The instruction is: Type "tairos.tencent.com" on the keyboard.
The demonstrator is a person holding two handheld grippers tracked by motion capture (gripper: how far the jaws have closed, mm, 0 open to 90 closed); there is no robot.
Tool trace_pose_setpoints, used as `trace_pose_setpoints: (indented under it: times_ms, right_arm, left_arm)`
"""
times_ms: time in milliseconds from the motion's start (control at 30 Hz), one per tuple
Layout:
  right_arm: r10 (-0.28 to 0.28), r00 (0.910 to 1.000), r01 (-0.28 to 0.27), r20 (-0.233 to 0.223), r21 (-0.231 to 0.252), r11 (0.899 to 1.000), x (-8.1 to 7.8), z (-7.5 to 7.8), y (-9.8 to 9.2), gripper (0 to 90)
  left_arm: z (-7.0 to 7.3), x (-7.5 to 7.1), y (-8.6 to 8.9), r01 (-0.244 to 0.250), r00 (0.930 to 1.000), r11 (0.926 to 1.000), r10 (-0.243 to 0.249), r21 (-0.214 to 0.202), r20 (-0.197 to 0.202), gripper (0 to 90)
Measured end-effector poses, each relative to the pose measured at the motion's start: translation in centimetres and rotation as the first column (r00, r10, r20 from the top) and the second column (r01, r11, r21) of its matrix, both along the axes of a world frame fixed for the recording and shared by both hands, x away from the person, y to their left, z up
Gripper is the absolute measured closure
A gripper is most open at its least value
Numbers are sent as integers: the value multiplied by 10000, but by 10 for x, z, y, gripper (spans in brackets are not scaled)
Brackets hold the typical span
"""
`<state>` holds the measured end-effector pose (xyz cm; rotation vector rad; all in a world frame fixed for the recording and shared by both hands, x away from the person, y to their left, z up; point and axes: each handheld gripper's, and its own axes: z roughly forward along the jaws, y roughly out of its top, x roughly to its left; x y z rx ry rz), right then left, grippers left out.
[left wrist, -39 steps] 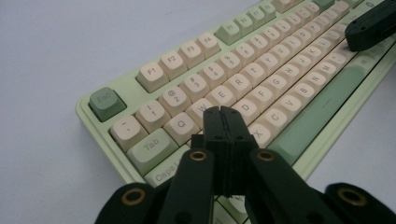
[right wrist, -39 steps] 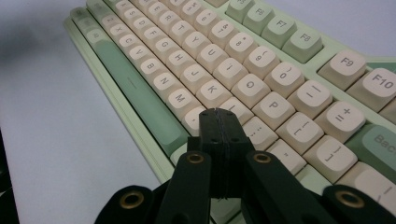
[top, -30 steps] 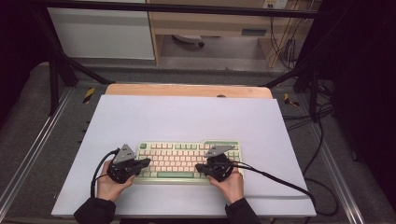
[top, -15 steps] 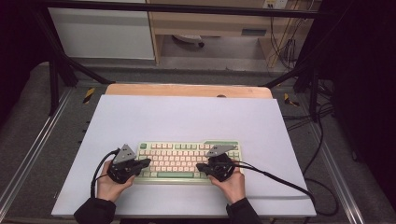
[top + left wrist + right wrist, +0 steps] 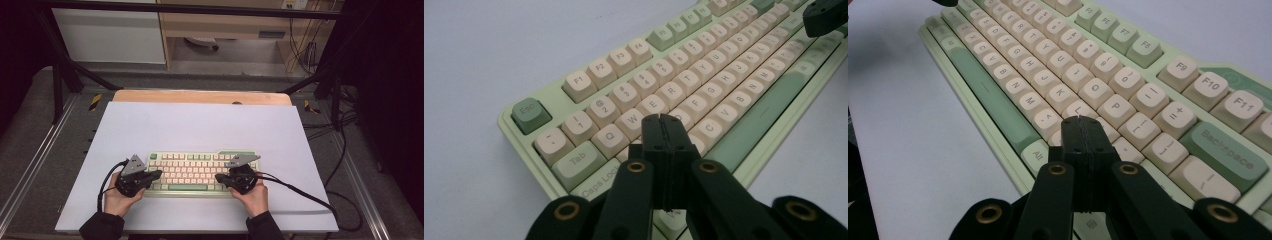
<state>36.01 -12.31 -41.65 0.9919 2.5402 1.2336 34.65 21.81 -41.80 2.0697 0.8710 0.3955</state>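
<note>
A pale green keyboard (image 5: 200, 172) with cream and green keys lies on the white table near the front edge. My left gripper (image 5: 159, 174) is shut, its tips over the keyboard's left end; in the left gripper view the closed tips (image 5: 663, 119) hover above the letter keys (image 5: 659, 102) near the left side. My right gripper (image 5: 220, 179) is shut over the keyboard's right end; in the right gripper view its tips (image 5: 1079, 120) sit just above the keys (image 5: 1075, 107) around L. Nothing is held between either pair of jaws.
The white table top (image 5: 200, 127) has a wooden strip (image 5: 200, 96) along its far edge. Black cables (image 5: 300, 192) trail from both grippers across the table. Metal frame rails (image 5: 30, 160) run along both sides.
</note>
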Motion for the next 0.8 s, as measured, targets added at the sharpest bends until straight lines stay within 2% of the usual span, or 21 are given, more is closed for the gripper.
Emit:
trace_pose_setpoints:
  times_ms: [433, 800]
  right_arm:
    - [-224, 9997, 224, -7, 141, 9996, -3, -4, -18, 900]
    - [-245, 9997, 244, 63, 154, 9996, -4, -2, -22, 900]
  left_arm:
    - [0, -1, -12, 140, 9999, 9998, -139, 110, -85, 899]
    - [3, 3, -31, 308, 9995, 9991, -306, 298, -92, 899]
